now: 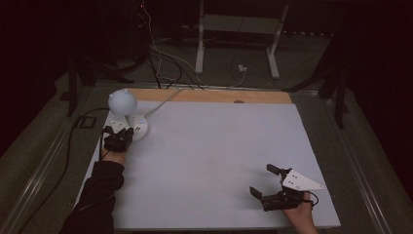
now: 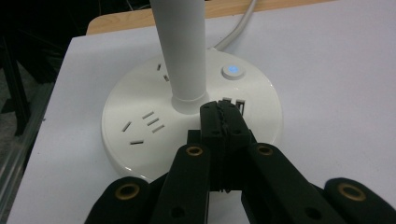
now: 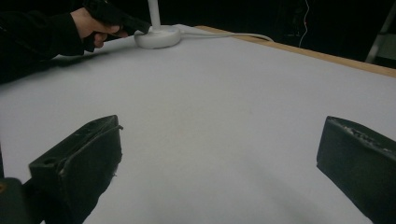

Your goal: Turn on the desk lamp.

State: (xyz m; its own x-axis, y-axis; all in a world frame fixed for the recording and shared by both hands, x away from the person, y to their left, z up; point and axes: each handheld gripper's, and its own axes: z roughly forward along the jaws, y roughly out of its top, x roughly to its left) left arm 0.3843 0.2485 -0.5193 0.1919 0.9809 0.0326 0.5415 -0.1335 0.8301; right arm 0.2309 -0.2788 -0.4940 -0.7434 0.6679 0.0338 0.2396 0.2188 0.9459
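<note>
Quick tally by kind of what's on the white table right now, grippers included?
Lamps: 1, the white desk lamp with sockets in its base and a lit button
Grippers: 2, left gripper shut, tips at the lamp base; right gripper open over bare table
Total: 3

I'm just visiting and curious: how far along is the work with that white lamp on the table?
The white desk lamp with the round socket base stands on the white table, its small round button glowing blue. In hand: the left gripper, jaws shut, rests its tips on the base beside the lamp's stem, short of the button. The right gripper waits open, holding nothing. Left: apparently pressing the button.
</note>
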